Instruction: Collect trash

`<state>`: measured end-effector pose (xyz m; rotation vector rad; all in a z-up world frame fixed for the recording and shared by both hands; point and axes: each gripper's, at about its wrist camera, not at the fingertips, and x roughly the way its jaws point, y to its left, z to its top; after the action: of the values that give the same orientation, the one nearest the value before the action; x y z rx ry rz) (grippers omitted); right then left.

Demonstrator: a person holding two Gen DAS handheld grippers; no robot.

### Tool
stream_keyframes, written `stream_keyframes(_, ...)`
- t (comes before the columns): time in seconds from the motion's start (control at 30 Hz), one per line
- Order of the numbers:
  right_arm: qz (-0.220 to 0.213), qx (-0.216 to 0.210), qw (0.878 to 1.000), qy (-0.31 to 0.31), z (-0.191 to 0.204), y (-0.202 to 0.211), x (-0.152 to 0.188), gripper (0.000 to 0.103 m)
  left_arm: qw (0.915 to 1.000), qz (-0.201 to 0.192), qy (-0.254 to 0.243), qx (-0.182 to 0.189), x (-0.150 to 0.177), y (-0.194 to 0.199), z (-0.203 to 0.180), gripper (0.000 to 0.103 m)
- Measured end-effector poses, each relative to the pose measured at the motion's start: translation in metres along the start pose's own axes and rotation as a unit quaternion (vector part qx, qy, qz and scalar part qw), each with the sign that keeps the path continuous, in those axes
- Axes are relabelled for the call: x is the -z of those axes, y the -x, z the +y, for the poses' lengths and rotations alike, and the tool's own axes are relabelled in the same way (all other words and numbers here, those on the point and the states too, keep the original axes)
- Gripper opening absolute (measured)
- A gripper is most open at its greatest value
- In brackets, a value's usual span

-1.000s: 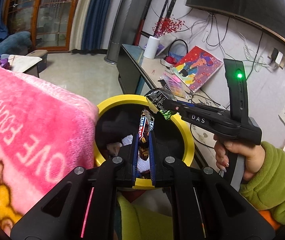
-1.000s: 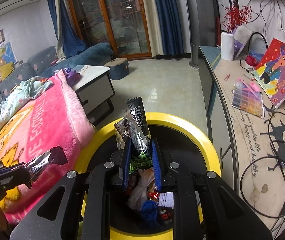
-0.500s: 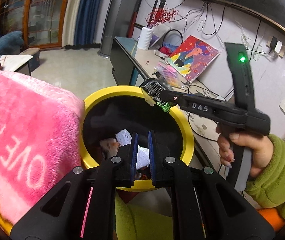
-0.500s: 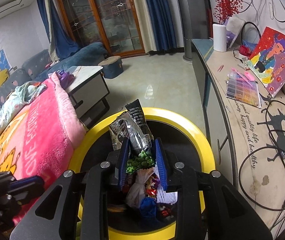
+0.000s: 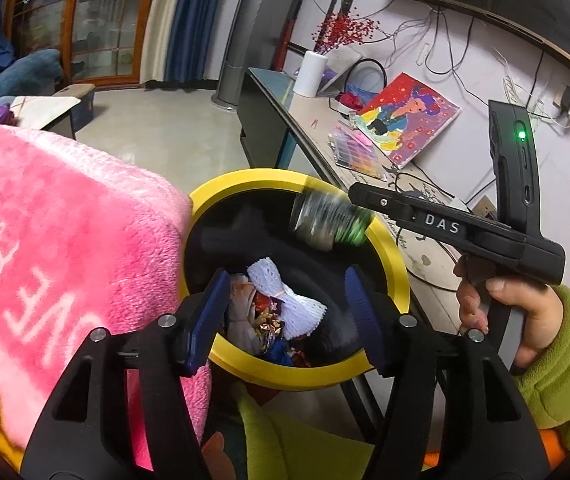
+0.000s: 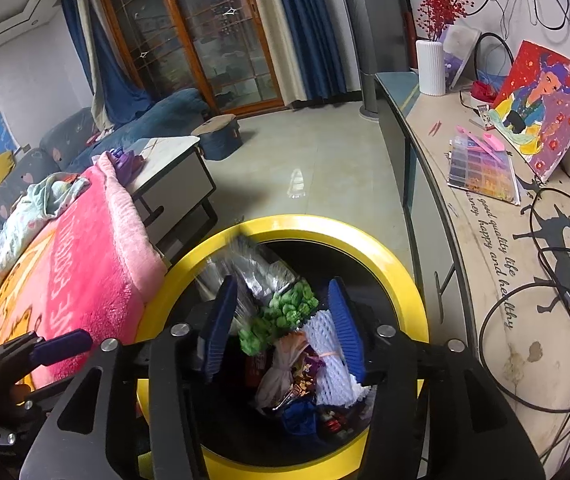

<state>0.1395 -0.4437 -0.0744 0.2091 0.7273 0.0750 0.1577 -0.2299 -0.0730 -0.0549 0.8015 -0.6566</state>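
- The left hand-held gripper (image 5: pixel 285 312) hangs over the yellow-rimmed bin (image 5: pixel 399 276) with its jaws opening and nothing between its blue pads (image 5: pixel 211 320).
- Below it, inside the bin, lie a white foam net (image 5: pixel 285 300) and a heap of coloured wrappers (image 5: pixel 265 324).
- The right hand-held gripper (image 6: pixel 281 320) is also over the bin, its jaws opening. A silver and green snack wrapper (image 6: pixel 269 280) sits loose between the pads, blurred; neither pad visibly presses on it.
- In the left wrist view that wrapper (image 5: pixel 327 220) shows blurred just off the right hand-held gripper's tip, above the bin's mouth.
- A hand (image 5: pixel 505 312) in a green sleeve (image 5: pixel 565 352) grips its handle.
- A pink blanket (image 5: pixel 57 240) touches the bin's left rim.
- Beyond, a counter (image 6: pixel 485 248) carries cables, a bead box (image 6: pixel 481 168) and 1 painting (image 6: pixel 541 108).
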Motion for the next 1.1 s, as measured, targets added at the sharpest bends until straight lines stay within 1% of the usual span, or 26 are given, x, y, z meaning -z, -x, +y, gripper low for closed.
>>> stream_keyframes(0.07,-0.002,0.003,1.000,-0.001,0.000,0.001,0.000,0.053,1.0000,-0.003,0.002,-0.005,0.000,0.003,0.003,0.054)
stream_keyframes(0.13,-0.003,0.004,1.000,-0.001,0.000,0.003,-0.001,0.053,0.9999,-0.006,0.004,-0.010,0.000,0.006,0.004,0.063)
stream_keyframes(0.2,-0.005,0.006,1.000,-0.001,0.001,0.004,-0.001,0.055,0.9999,-0.010,0.007,-0.011,0.001,0.010,0.007,0.068)
stream_keyframes(0.27,-0.009,0.008,1.000,0.000,0.002,0.007,-0.002,0.060,0.9997,-0.013,0.009,-0.016,0.000,0.014,0.009,0.070)
stream_keyframes(0.33,-0.012,0.010,1.000,0.001,0.004,0.011,-0.003,0.062,0.9995,-0.017,0.011,-0.024,-0.002,0.018,0.011,0.083)
stream_keyframes(0.43,-0.018,0.012,1.000,0.004,0.010,0.020,-0.004,0.071,0.9991,-0.025,0.020,-0.029,-0.004,0.027,0.017,0.091)
stream_keyframes(0.5,-0.022,0.011,1.000,0.009,0.016,0.025,-0.005,0.074,0.9984,-0.031,0.024,-0.040,-0.005,0.033,0.021,0.092)
stream_keyframes(0.57,-0.027,0.011,0.999,0.016,0.025,0.032,-0.005,0.087,0.9975,-0.037,0.029,-0.052,-0.005,0.041,0.028,0.092)
stream_keyframes(0.67,-0.034,0.014,0.999,0.021,0.036,0.040,-0.005,0.093,0.9960,-0.044,0.041,-0.065,-0.006,0.052,0.037,0.092)
stream_keyframes(0.83,-0.036,0.006,0.999,0.034,0.057,0.051,-0.001,0.095,0.9917,-0.062,0.061,-0.094,-0.007,0.074,0.053,0.092)
stream_keyframes(0.93,-0.052,0.001,0.997,0.052,0.079,0.060,0.006,0.096,0.9887,-0.072,0.069,-0.112,-0.005,0.086,0.061,0.092)
stream_keyframes(1.03,-0.056,-0.014,0.996,0.073,0.106,0.065,0.016,0.096,0.9853,-0.081,0.073,-0.132,0.000,0.101,0.070,0.092)
stream_keyframes(1.1,-0.061,-0.012,0.995,0.082,0.120,0.066,0.023,0.096,0.9820,-0.088,0.074,-0.150,0.005,0.112,0.075,0.092)
